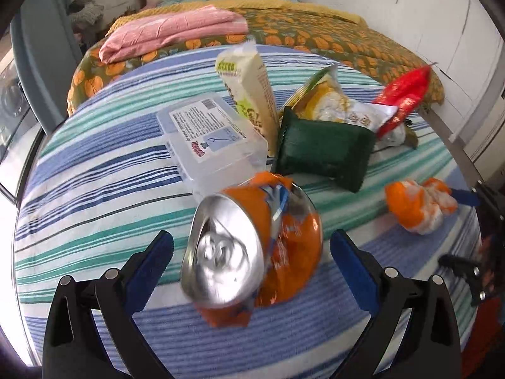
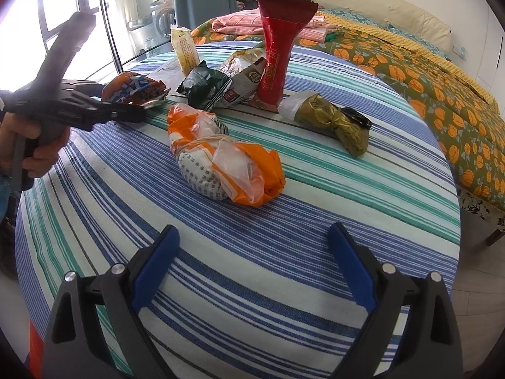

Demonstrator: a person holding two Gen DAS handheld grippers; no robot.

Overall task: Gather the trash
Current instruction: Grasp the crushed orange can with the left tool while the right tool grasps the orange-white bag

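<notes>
A crushed orange soda can (image 1: 249,249) lies on the striped table between the fingers of my open left gripper (image 1: 252,262); its silver top faces the camera, and the pads do not touch it. The can (image 2: 134,90) and left gripper (image 2: 126,113) also show in the right wrist view. My right gripper (image 2: 252,262) is open and empty, a little short of a knotted orange-and-white plastic bag (image 2: 221,164), which also shows in the left wrist view (image 1: 419,205). Its blue tip (image 1: 464,197) shows at the right edge there.
More trash lies on the round striped table (image 2: 284,284): a clear plastic box (image 1: 211,139), a cream packet (image 1: 249,94), a dark green wrapper (image 1: 325,151), a yellow-white bag (image 1: 334,101), a red packet (image 2: 277,50), an olive wrapper (image 2: 337,123). A bed (image 2: 426,63) stands behind.
</notes>
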